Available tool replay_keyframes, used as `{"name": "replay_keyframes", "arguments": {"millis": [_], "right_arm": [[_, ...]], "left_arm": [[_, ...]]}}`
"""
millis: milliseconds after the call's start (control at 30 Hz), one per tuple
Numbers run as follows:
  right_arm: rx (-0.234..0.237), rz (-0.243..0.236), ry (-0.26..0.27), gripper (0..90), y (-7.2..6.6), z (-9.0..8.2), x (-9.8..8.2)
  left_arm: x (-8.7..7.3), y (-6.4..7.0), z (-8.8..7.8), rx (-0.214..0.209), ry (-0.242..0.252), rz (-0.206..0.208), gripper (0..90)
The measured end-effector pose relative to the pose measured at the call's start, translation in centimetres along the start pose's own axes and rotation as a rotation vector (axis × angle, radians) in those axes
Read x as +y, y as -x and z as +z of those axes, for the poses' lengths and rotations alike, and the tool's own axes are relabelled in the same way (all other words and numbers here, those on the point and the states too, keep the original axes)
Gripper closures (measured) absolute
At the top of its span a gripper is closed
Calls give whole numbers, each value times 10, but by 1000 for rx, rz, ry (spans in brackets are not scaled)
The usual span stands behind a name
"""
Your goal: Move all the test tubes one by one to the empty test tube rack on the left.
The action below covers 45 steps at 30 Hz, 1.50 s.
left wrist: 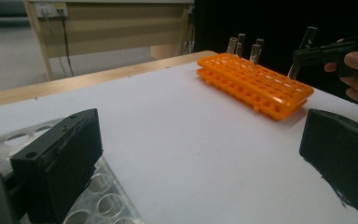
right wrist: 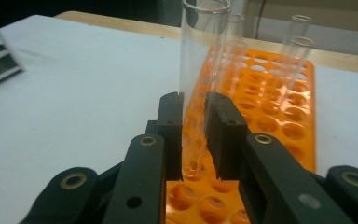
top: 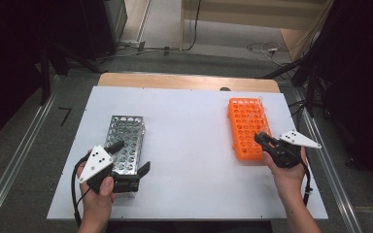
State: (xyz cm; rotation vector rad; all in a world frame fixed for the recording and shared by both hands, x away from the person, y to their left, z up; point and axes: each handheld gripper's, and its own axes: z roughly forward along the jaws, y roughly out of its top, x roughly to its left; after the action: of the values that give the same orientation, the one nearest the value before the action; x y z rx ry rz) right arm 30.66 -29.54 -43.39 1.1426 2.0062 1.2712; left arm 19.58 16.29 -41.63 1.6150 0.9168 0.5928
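The rack (top: 246, 127) on the right is bright orange, dotted with rows of round holes; the tube (right wrist: 200, 70) over it is clear glass. On the left, the metal rack (top: 126, 141) is silvery grey — same hole grid. The table (top: 189, 145) is plain white, the grippers' pads (right wrist: 223, 135) black, their plates (top: 95, 162) white with black dots.

High view: fixed cam above the person's side, looking fwd and down over the whole white bench (top: 189, 145), far off. Left gripper view: cam rides low on the left tongs (left wrist: 205, 158), facing across the bench twd the orange rack (left wrist: 256, 84), at mid range. Right gripper view: cam on the right tongs (right wrist: 193, 135), v. close to that rack (right wrist: 279, 102). All three share the orange rack (top: 246, 128) and the bench top.
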Motion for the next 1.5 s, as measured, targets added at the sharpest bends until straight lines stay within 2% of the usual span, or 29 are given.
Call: {"name": "replay_keyframes", "arguments": {"millis": [367, 433, 533, 567, 600, 633, 800, 833, 867, 900, 933, 1067, 1300, 1500], "right_arm": [[175, -66, -22, 742, -49, -3, 11], [194, -83, -27, 742, -58, -1, 12], [222, -110, -35, 742, -71, 0, 12], [231, -120, -36, 742, -75, 1, 12], [231, -120, -36, 742, -75, 1, 12], [246, -137, -44, 743, -82, 2, 12], [264, -195, -61, 743, -101, 5, 10], [265, -205, -65, 743, -104, 5, 10], [268, -216, -65, 743, -108, 6, 10], [270, -229, -69, 743, -111, 6, 9], [270, -247, -69, 743, -114, 6, 9], [269, -302, -81, 743, -126, 8, 6], [270, -376, -101, 743, -143, 10, 3], [279, -411, -114, 743, -153, 11, 2]], "left_arm": [[20, 17, 36, -143, -40, 45, 0], [24, 20, 42, -155, -51, 53, 0], [27, 23, 48, -173, -50, 42, 0], [30, 25, 55, -185, -61, 36, 0], [30, 25, 55, -185, -61, 36, 7], [33, 29, 62, -191, -76, 29, 18], [38, 39, 76, -223, -88, 21, 62], [37, 46, 82, -255, -106, 22, 63], [36, 50, 85, -251, -118, 35, 63], [36, 50, 85, -251, -118, 35, 88], [34, 57, 90, -236, -147, 44, 118], [31, 65, 98, -245, -192, 35, 216], [30, 74, 100, -296, -204, 53, 430], [27, 78, 102, -325, -221, 80, 604]]}}
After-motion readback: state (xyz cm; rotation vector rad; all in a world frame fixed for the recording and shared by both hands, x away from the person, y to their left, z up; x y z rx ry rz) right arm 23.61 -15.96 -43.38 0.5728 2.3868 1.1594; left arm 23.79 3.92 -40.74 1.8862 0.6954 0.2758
